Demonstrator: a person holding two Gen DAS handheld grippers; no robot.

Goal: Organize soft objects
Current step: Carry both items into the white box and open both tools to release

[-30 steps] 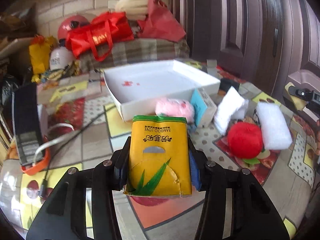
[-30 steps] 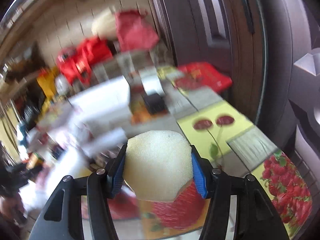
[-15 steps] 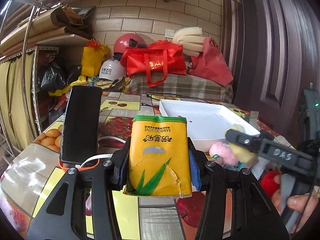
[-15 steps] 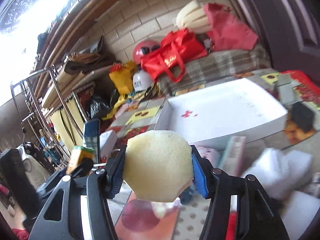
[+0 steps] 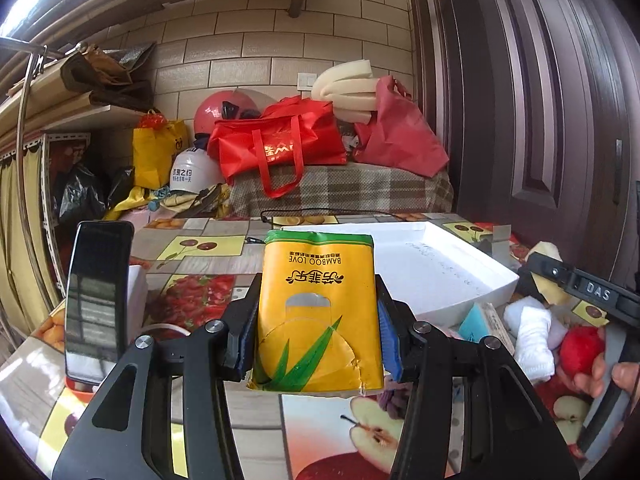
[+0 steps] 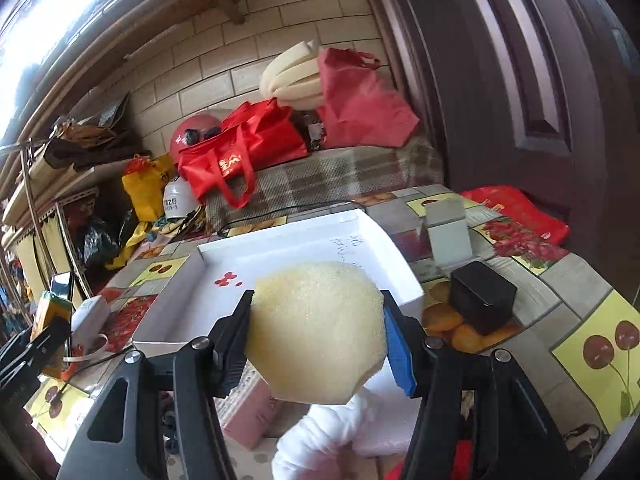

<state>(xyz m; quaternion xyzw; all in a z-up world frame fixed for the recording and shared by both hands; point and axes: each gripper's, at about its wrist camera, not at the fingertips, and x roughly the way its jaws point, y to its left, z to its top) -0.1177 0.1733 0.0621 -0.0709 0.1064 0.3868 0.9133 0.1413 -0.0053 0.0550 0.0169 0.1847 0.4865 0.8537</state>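
Note:
My left gripper (image 5: 316, 332) is shut on a yellow tissue pack (image 5: 316, 316) printed "BAMBOO LOVE", held above the table in front of a white tray (image 5: 440, 276). My right gripper (image 6: 316, 336) is shut on a pale yellow sponge (image 6: 316, 332), held just before the near rim of the white tray (image 6: 288, 256). The right gripper also shows at the right edge of the left wrist view (image 5: 584, 292). The left gripper and its pack show at the far left of the right wrist view (image 6: 44, 320). White soft cloth (image 6: 320, 440) lies below the sponge.
A phone (image 5: 96, 300) stands at the left. A red plush (image 5: 580, 350), white cloth (image 5: 532, 336) and a teal box (image 5: 472, 320) lie right of the tray. A black box (image 6: 482, 298), a grey box (image 6: 448, 236) and a pink box (image 6: 248, 412) are on the table.
Both grippers rose and tilted up, keeping their loads. The right gripper swung left and now faces the tray; it has come into the left wrist view at the right.

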